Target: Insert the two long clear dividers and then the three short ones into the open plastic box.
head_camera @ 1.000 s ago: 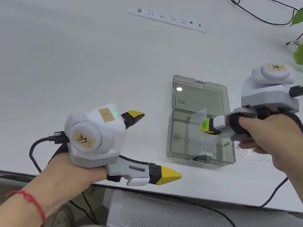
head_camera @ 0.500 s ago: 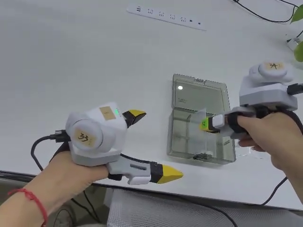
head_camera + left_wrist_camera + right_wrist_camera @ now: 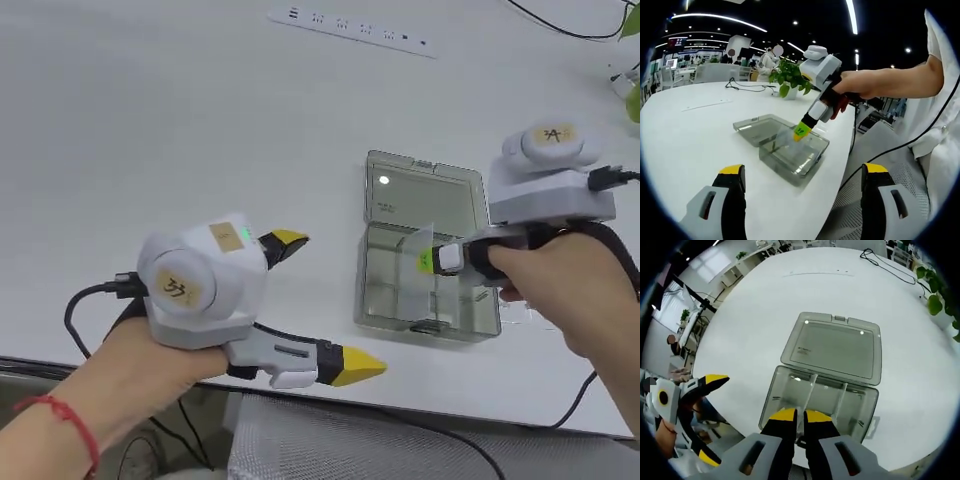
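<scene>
Showing the white workbench (image 3: pixel 150 120) from the head view, the picture places the left gripper (image 3: pixel 322 304) at the near edge, its two yellow-tipped jaws spread wide apart with nothing between them, well apart from the open plastic box (image 3: pixel 362 285) to its right. The box lies flat on the table with its lid (image 3: pixel 425 195) folded back on the far side. The right gripper (image 3: pixel 430 260) hangs over the tray, its jaws pressed together on a clear divider (image 3: pixel 422 240) that stands upright above the tray's middle; whether the divider's lower edge touches the tray floor cannot be told. In the right gripper view, two clear partitions (image 3: pixel 809 386) run inside the tray from the hinge side toward the near wall. A power strip (image 3: pixel 355 32) lies at the far side of the table.
</scene>
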